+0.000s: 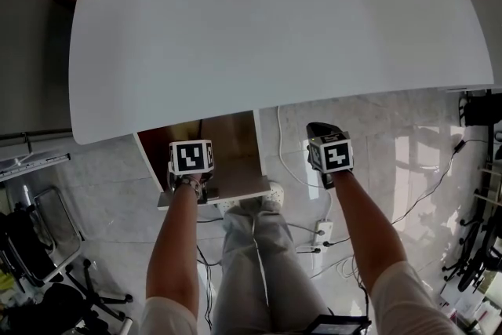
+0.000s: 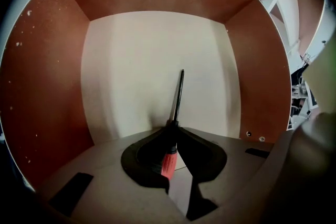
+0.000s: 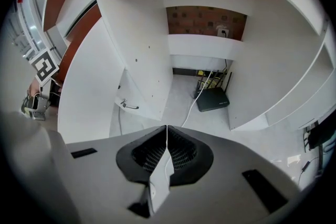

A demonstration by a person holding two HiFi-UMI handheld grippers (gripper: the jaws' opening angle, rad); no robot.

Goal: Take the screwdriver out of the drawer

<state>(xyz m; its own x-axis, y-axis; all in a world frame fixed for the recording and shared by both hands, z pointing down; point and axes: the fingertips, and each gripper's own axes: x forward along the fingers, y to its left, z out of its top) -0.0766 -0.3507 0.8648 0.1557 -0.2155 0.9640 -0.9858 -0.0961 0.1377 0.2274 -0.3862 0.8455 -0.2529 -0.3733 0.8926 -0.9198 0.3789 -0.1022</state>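
Under the table (image 1: 274, 27), drawer walls (image 2: 47, 86) flanked our left gripper (image 2: 175, 131), clamped on the screwdriver (image 2: 179, 94). Our right gripper (image 3: 166, 134) hung outside, closed and empty.

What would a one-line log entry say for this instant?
left gripper: shut on screwdriver, pointing into drawer | right gripper: shut, empty

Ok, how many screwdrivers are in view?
1. The screwdriver is gripped in the left gripper, shaft pointing into the open drawer. The drawer floor that shows holds no other; the gripper hides part of it.
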